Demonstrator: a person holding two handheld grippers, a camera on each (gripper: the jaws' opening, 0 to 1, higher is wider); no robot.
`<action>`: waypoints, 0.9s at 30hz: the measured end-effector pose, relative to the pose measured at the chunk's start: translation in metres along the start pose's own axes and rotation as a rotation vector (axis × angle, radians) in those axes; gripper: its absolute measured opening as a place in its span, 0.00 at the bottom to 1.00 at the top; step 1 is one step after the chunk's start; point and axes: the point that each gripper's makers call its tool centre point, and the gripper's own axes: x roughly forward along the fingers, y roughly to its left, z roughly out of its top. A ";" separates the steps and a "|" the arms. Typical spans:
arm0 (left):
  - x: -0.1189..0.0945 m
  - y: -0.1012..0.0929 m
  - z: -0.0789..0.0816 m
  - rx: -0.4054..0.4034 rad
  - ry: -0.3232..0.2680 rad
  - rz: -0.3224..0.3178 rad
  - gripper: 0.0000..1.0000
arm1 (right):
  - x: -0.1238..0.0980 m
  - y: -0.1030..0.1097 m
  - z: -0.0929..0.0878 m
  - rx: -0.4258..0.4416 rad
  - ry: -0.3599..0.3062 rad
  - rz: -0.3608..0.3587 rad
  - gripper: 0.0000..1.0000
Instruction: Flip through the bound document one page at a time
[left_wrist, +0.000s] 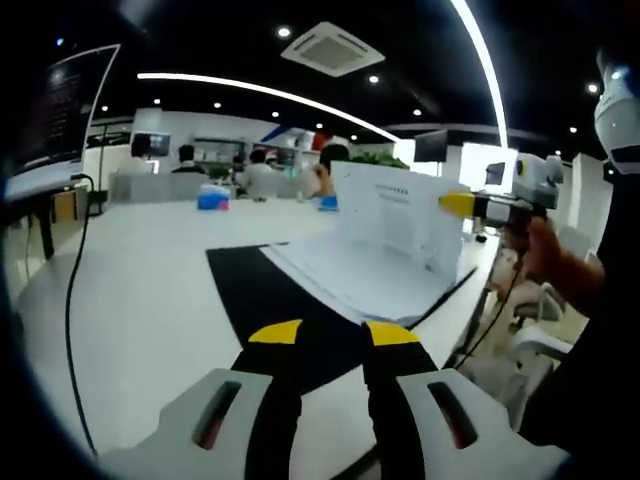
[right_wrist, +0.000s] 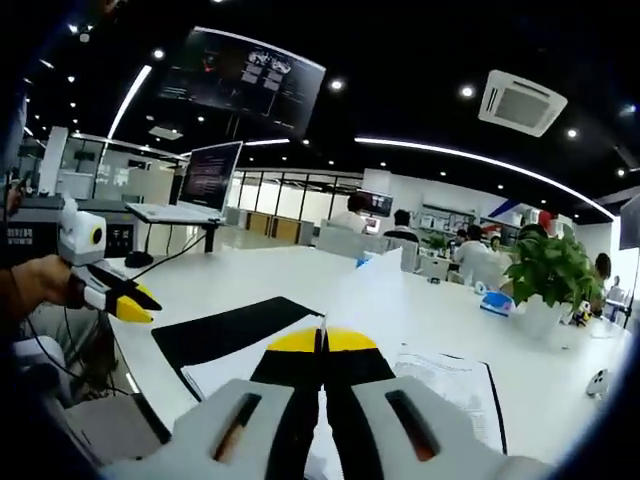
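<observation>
We see the right gripper (right_wrist: 322, 338) with its jaws pressed together on 1 raised page (left_wrist: 395, 215), held upright above the open bound document (left_wrist: 350, 275). The document lies flat on the black mat (left_wrist: 250, 290), just ahead of the left gripper (left_wrist: 333, 333), whose jaws stand apart and empty. The white surface (left_wrist: 150, 260) stretches beyond the document toward a laptop (right_wrist: 200, 185) and a potted plant (right_wrist: 545, 275), in an office with seated people.

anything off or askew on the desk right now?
Nothing damaged or spilled. One page of the bound document stands upright, pinched by the right tongs, which fits mid-flip. The left tongs hang open above the black mat, touching nothing.
</observation>
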 end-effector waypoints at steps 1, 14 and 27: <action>-0.002 0.000 0.000 -0.002 -0.001 0.002 0.25 | 0.002 0.004 0.000 -0.002 0.000 0.007 0.02; -0.011 0.007 0.001 -0.008 -0.001 0.026 0.25 | 0.027 0.046 -0.026 0.021 0.057 0.115 0.02; -0.007 0.007 0.001 -0.013 -0.017 0.032 0.24 | 0.040 0.075 -0.071 0.017 0.178 0.202 0.02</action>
